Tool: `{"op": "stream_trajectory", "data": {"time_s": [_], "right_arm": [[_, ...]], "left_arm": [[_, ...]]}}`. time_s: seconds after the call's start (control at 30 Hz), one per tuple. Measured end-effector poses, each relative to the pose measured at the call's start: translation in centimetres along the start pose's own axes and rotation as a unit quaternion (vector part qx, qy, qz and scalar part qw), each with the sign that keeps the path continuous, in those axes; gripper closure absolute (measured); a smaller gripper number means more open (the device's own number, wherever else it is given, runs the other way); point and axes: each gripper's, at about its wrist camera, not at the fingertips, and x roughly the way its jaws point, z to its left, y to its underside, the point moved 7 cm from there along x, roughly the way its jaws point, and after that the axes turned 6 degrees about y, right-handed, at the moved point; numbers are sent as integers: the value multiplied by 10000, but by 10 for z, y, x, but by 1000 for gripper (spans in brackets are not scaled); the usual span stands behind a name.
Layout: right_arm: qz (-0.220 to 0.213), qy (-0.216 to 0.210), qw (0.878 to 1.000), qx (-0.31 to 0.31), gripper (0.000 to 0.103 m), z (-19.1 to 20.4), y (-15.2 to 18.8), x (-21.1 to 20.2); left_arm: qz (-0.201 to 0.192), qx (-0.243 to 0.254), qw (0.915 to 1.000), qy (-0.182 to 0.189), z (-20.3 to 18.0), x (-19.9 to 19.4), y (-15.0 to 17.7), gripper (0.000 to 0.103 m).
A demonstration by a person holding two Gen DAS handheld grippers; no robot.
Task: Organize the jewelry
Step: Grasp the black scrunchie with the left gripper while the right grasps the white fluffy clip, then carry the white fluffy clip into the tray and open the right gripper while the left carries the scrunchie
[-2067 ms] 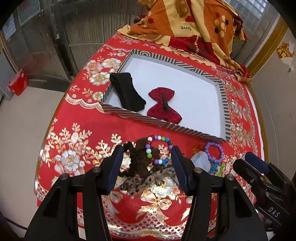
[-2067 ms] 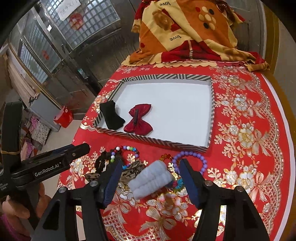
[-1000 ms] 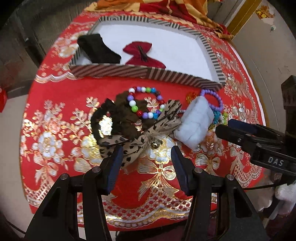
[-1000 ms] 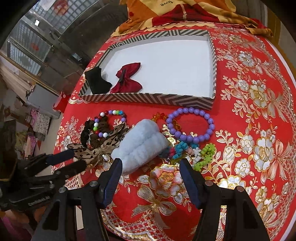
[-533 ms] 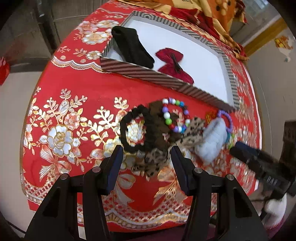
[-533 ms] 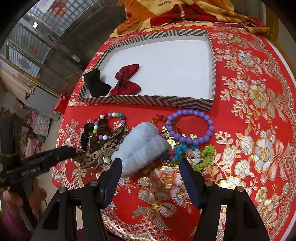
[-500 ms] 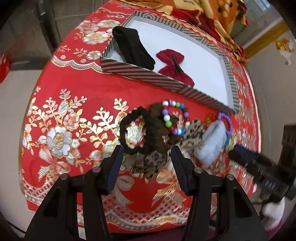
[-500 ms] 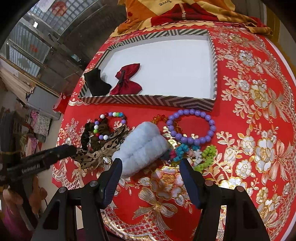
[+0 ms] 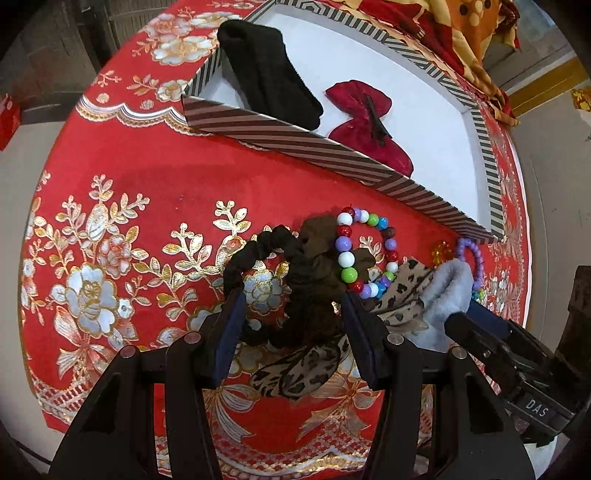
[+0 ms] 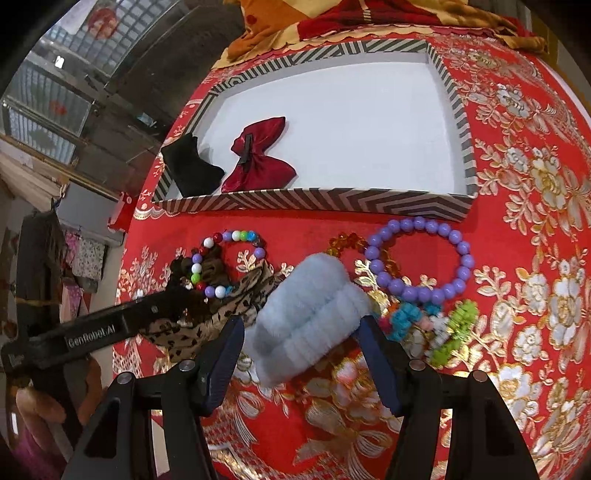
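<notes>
A striped tray (image 9: 295, 138) (image 10: 314, 201) with a white floor holds a black band (image 9: 269, 77) (image 10: 190, 171) and a dark red bow (image 9: 364, 120) (image 10: 258, 155). In front of it on the red cloth lie a black scrunchie (image 9: 266, 247), a brown scrunchie (image 9: 317, 266), a multicolour bead bracelet (image 9: 364, 254) (image 10: 225, 258), a leopard bow (image 9: 295, 373) (image 10: 207, 325), a pale blue fluffy band (image 9: 443, 291) (image 10: 314, 317) and a purple bead bracelet (image 10: 417, 254). My left gripper (image 9: 291, 314) is open around the scrunchies. My right gripper (image 10: 301, 339) is open around the blue band.
A small orange bead ring (image 10: 345, 242) and green and blue bead trinkets (image 10: 436, 325) lie by the purple bracelet. An orange and red blanket (image 10: 332, 22) is heaped behind the tray. The table's edge drops off at the left and front.
Both grippers have come down and forward toward the pile. The left one now straddles the scrunchies, the right one the blue band. Both stay open.
</notes>
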Motion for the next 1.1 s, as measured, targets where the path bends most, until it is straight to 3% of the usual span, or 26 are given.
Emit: {"op": "stream_trajectory", "data": {"time_s": [0.17,0.2,0.23,0.33,0.8,1.1], "right_arm": [[-36,156,9998,-116,42,4,-7,12],[-51,182,9997,-168,45,5,-7,13],[-87,197,9995,-244,56,6,-7,14],[-178,166,9989,-403,65,9,-5,11],[-750,-192,9954,-557,69,8,-14,-49],[-1131,-155,9923,-486,69,0,-43,-78]], "left_arm": [[27,65,10000,45,-1,4,-1,75],[21,109,9999,50,-2,4,-1,78],[15,143,9999,50,-3,4,0,83],[-61,176,9998,76,-3,2,-1,91],[-621,93,9973,375,0,-55,-15,95],[-1113,399,9927,240,-26,-89,-39,95]]}}
